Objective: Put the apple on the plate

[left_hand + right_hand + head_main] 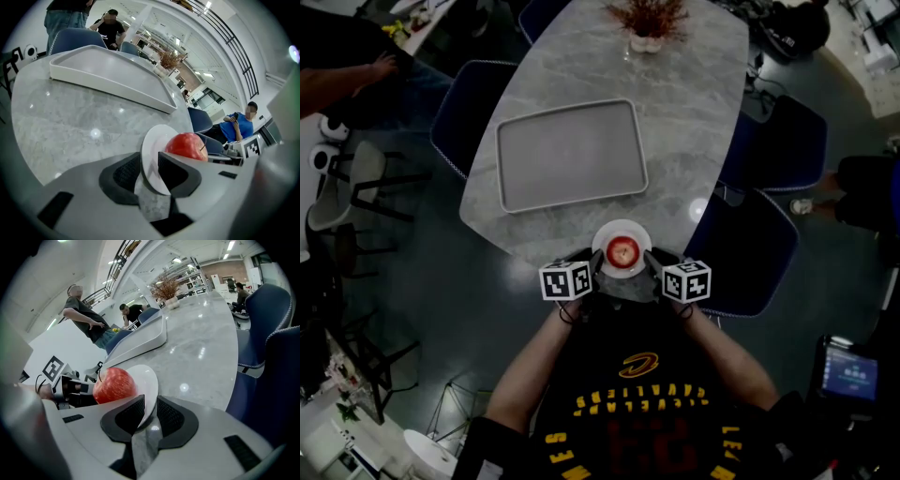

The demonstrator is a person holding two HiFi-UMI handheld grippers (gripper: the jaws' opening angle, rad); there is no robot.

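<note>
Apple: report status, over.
Status: left gripper and right gripper shut on plate rim, opposite sides. Red apple sits on plate. Grey tray beyond, no obstruction.

This looks like a big open-plan office or work hall, not a home: the white ceiling is high and has long strip lights (229, 245), and an upper walkway with a dark railing (236, 44) runs along one side. A long marble table (694, 112) with blue padded chairs (464, 108) along its edges carries a tray (570, 155) and, at its far end, a vase of dried twigs (647, 23), like a meeting table. Other people are nearby, with a seated person (239, 125) off one edge and a standing person (86, 317) off the other.
</note>
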